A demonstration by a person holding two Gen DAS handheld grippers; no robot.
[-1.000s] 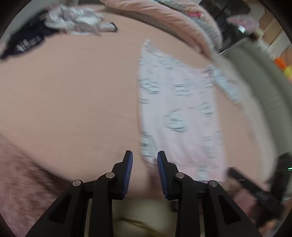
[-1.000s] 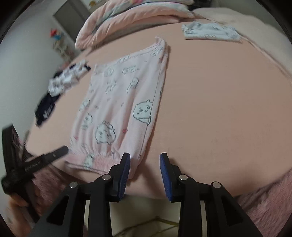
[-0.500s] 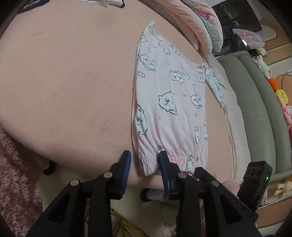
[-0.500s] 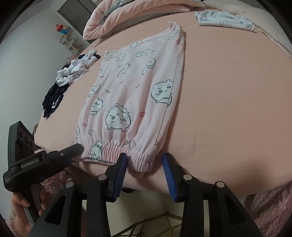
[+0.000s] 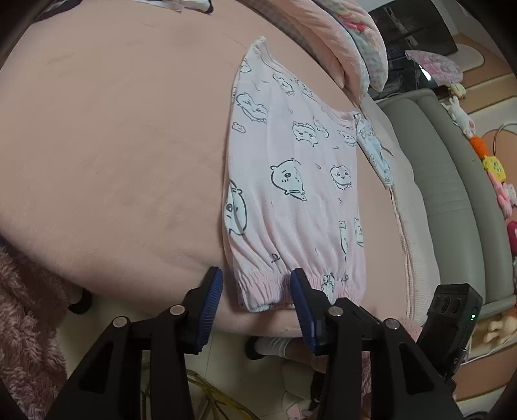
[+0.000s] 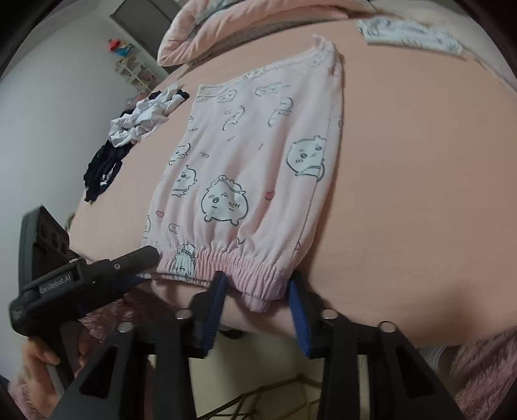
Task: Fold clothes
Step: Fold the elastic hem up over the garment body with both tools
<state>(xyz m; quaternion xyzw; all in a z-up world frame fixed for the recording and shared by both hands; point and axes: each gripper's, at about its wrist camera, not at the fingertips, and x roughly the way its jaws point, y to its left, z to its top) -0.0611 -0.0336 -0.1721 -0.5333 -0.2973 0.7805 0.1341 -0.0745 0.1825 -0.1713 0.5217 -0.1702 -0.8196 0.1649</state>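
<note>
A pink top [image 5: 290, 181] with cartoon animal prints lies flat on the peach bed sheet [image 5: 113, 145], its elastic hem at the near edge. My left gripper [image 5: 257, 303] straddles the hem's left corner [image 5: 258, 290]. Its jaws are closing, and a gap shows beside the left pad. My right gripper [image 6: 257, 307] straddles the hem's right corner [image 6: 258, 290], which bunches between the blue pads as its jaws close. In the right wrist view the left gripper [image 6: 145, 258] reaches the hem from the left, held by a hand [image 6: 38, 355].
A heap of dark and white clothes [image 6: 142, 119] lies at the sheet's far left. A folded white printed garment [image 6: 410, 38] rests at the far right. A pink duvet [image 6: 226, 26] lines the back. A grey sofa [image 5: 452, 181] with plush toys stands beyond.
Both grippers have come forward to the top's hem, which now sits between their fingers. The right jaws widened, then narrowed. The left wrist view was blurred a second ago and is now steady.
</note>
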